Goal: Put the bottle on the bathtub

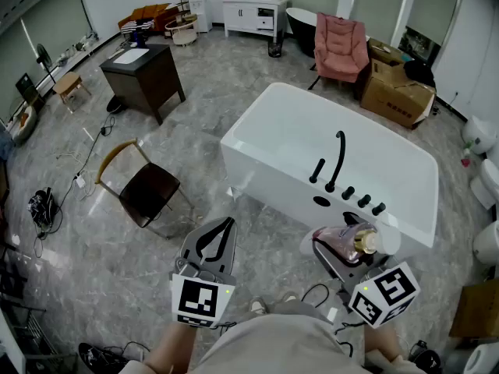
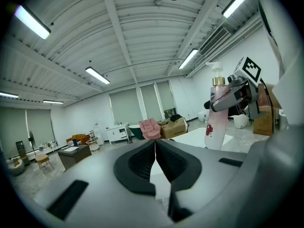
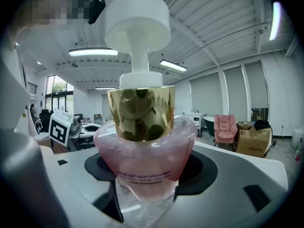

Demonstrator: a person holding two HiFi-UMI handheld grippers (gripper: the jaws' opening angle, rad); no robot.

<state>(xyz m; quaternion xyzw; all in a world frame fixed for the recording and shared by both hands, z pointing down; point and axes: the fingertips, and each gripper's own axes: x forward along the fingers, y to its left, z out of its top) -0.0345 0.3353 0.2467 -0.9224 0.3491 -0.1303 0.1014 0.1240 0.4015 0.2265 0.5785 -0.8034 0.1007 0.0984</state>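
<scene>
A pink pump bottle (image 1: 345,242) with a gold collar and white pump head sits in my right gripper (image 1: 341,249), which is shut on it (image 3: 145,148). It hangs in the air just short of the near rim of the white bathtub (image 1: 265,123). From the left gripper view the same bottle (image 2: 215,115) shows at the right, held upright. My left gripper (image 1: 219,231) is lower left of the tub, shut with nothing between its jaws (image 2: 155,148).
A black faucet (image 1: 338,158) and several knobs stand on the tub's near ledge. A wooden chair (image 1: 140,185) is to the left, a dark cabinet (image 1: 144,72) farther back, a pink armchair (image 1: 340,45) and cardboard boxes (image 1: 394,88) behind the tub. Toilets (image 1: 487,178) line the right.
</scene>
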